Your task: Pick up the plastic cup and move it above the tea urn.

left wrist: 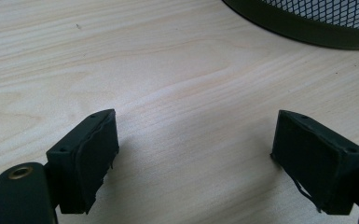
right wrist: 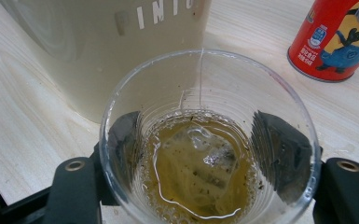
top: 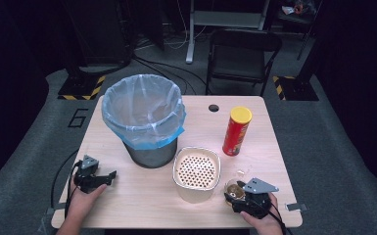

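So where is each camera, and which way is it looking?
High view: above the person's side, looking forward and down on the table; both hands and grippers show.
Left gripper view: on the left gripper, facing bare wood and the bin's base; open jaws.
Right gripper view: on the right gripper, looking into a clear cup.
Shared: the red can.

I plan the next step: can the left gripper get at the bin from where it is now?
Probably yes. The left gripper is open and holds nothing, and only bare table lies between it and the bin.
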`<control>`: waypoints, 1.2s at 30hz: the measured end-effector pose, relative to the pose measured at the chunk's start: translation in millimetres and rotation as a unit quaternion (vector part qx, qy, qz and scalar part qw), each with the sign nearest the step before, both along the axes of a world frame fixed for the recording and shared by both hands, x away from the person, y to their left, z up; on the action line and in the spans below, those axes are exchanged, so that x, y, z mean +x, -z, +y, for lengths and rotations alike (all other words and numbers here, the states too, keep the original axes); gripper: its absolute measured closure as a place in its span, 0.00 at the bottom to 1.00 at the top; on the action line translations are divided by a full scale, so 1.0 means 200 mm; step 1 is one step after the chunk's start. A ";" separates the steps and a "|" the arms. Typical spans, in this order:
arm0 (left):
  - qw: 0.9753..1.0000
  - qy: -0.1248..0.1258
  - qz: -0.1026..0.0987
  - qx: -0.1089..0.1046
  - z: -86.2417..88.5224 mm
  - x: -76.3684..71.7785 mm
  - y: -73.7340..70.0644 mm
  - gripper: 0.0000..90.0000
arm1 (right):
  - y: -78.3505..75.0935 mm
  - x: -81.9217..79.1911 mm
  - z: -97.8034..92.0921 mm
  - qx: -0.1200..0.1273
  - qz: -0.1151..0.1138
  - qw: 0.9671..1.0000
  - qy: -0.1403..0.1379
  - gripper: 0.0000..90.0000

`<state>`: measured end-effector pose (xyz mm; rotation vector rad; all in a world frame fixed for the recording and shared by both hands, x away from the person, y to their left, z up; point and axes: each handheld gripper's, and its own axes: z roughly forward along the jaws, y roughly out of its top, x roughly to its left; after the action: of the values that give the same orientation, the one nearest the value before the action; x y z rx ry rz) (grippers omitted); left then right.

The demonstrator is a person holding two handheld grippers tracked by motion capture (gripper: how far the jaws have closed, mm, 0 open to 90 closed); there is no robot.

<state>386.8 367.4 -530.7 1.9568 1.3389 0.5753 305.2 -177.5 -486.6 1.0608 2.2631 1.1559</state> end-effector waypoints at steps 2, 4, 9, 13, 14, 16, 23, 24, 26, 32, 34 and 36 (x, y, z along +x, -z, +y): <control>1.000 0.000 -0.001 0.000 0.00 0.00 0.00 0.16 | 0.00 0.00 0.00 0.001 -0.003 1.000 0.001 0.38; 1.000 0.000 0.000 0.000 0.00 0.00 0.00 0.16 | 0.00 0.01 0.00 -0.001 -0.003 1.000 -0.001 0.38; 1.000 -0.002 -0.004 -0.001 0.00 0.00 0.00 0.16 | -0.03 0.03 -0.02 0.001 0.001 1.000 -0.006 0.39; 1.000 0.000 0.000 0.000 0.00 0.00 0.00 0.16 | -0.09 0.06 -0.05 0.006 -0.004 1.000 -0.012 0.39; 1.000 -0.002 -0.004 -0.001 0.00 0.00 0.00 0.16 | -0.11 0.08 -0.05 0.008 -0.005 1.000 -0.017 0.39; 1.000 -0.001 -0.001 0.000 0.00 0.00 0.00 0.16 | -0.16 0.10 -0.06 0.003 -0.005 1.000 -0.026 0.39; 1.000 -0.002 -0.004 -0.001 0.00 0.00 0.00 0.16 | -0.32 0.20 -0.05 -0.010 -0.025 0.998 -0.050 0.40; 1.000 -0.002 -0.004 -0.001 0.00 0.00 0.00 0.16 | -0.33 0.22 -0.05 -0.011 -0.026 0.998 -0.052 0.40; 1.000 -0.002 -0.004 -0.001 0.00 0.00 0.00 0.15 | -0.36 0.24 -0.04 -0.011 -0.027 0.998 -0.052 0.40; 1.000 -0.002 -0.003 0.000 0.00 0.00 0.00 0.15 | -0.43 0.29 0.00 -0.021 -0.036 0.997 -0.065 0.40; 1.000 -0.002 -0.004 0.000 0.00 0.00 0.00 0.15 | -0.46 0.29 0.01 -0.024 -0.037 0.997 -0.064 0.40; 1.000 -0.002 -0.003 0.000 0.00 0.00 0.00 0.15 | -0.49 0.31 0.02 -0.027 -0.044 0.996 -0.067 0.40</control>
<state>386.9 366.9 -531.2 1.9510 1.3384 0.5827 366.3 -173.1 -387.7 0.8332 2.3118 1.1636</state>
